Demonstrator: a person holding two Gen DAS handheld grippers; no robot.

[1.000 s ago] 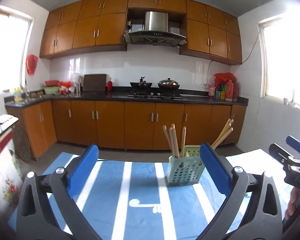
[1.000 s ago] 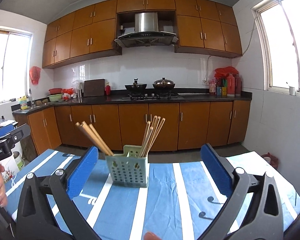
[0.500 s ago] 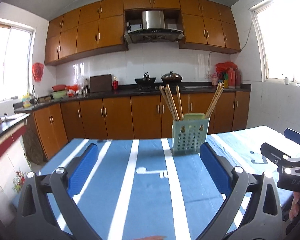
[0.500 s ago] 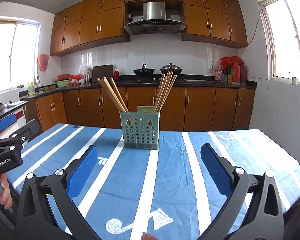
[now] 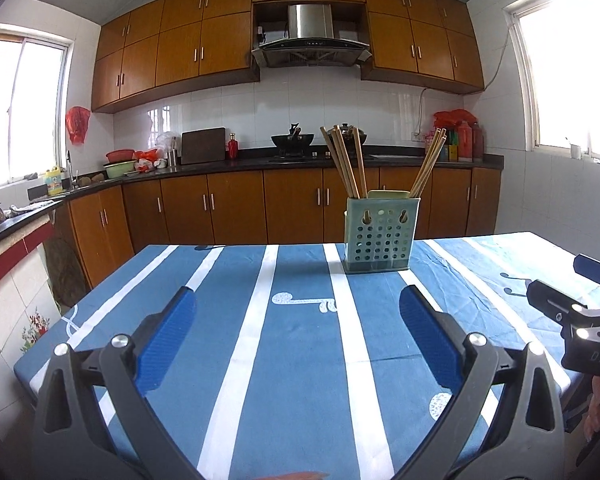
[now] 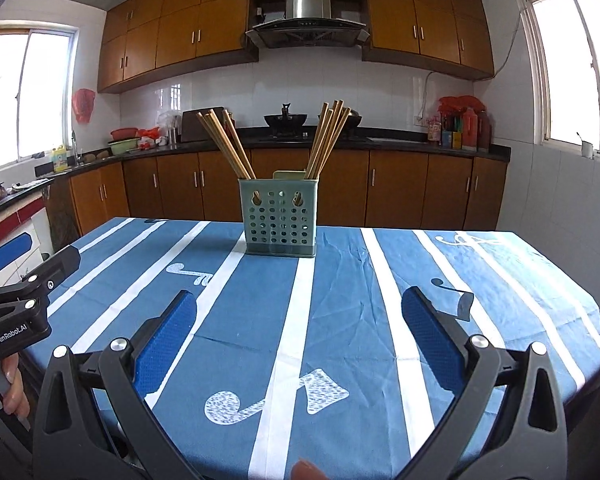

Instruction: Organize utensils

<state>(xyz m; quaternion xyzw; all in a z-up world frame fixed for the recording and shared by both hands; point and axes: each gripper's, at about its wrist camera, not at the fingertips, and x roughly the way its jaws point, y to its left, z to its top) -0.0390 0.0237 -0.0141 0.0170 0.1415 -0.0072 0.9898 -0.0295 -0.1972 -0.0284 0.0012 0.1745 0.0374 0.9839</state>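
Note:
A pale green perforated utensil holder (image 5: 380, 234) (image 6: 278, 218) stands upright near the far edge of the table. Two bunches of wooden chopsticks (image 5: 346, 160) (image 6: 226, 142) lean out of it, one to the left and one to the right (image 5: 428, 164) (image 6: 328, 136). My left gripper (image 5: 298, 338) is open and empty, low over the near part of the table, with the holder ahead and to the right. My right gripper (image 6: 300, 338) is open and empty, with the holder straight ahead. Each gripper shows at the edge of the other's view.
The table wears a blue cloth with white stripes (image 5: 260, 320) (image 6: 340, 300). Its far edge lies just behind the holder. Beyond are brown kitchen cabinets, a black counter with a stove and pots (image 5: 292, 142), and windows on both sides.
Both grippers have dropped lower and pulled back toward the near side of the table. More of the tablecloth shows in front of the holder. Both stay open and empty.

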